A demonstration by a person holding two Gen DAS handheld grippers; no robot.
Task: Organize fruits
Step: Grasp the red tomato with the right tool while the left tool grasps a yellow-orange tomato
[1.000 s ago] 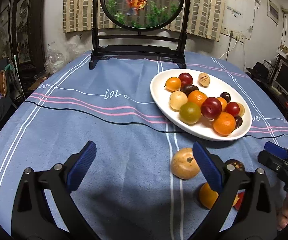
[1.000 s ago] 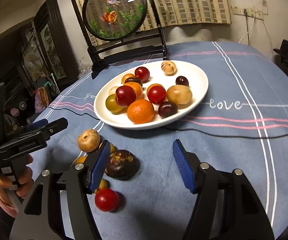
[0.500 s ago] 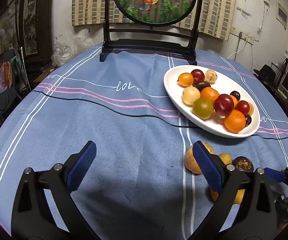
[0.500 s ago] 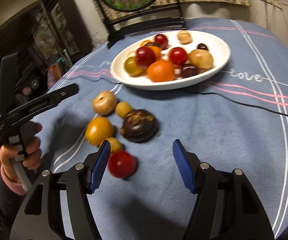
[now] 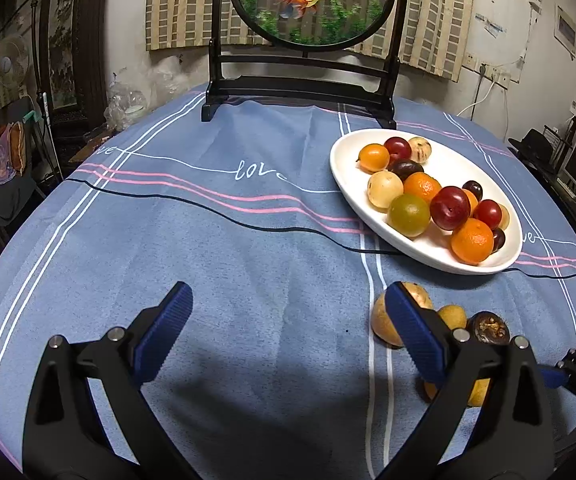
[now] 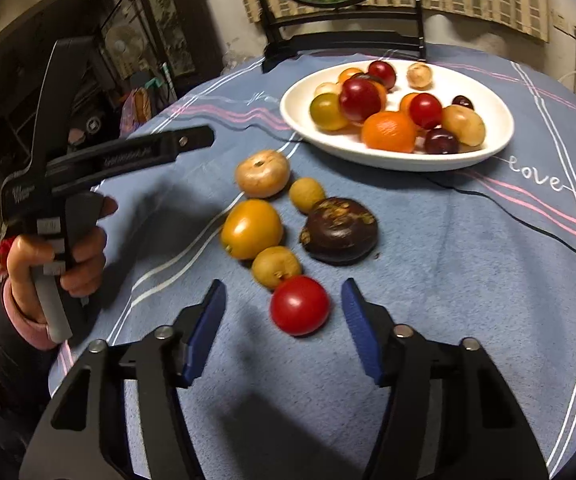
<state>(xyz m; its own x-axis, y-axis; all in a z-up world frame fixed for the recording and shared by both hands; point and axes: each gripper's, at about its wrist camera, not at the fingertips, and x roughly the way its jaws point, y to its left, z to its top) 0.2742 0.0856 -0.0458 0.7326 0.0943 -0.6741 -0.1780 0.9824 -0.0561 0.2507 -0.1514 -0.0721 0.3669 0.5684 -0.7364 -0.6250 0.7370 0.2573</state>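
Your right gripper hangs low over the blue tablecloth, pitched down. The red fruit, smooth and tomato-like, lies on the cloth just ahead of the tips, roughly centred in the gap, a shade nearer the right pad. The jaws are closing, with the fruit between them but neither pad on it yet; bare cloth shows on both sides.

It is round, so it has no long axis to line up with. What counts is depth: the fruit sits at the very mouth of the jaws, so a little more reach forward looks needed before the pads can meet its widest part.

A small tan fruit touches it on the far left, so expect a nudge there.

Your left gripper stands wide and empty over bare cloth, well off from the red fruit. The right hand is clearly nearer.

The white oval plate, already heaped with fruit, lies beyond the loose cluster.
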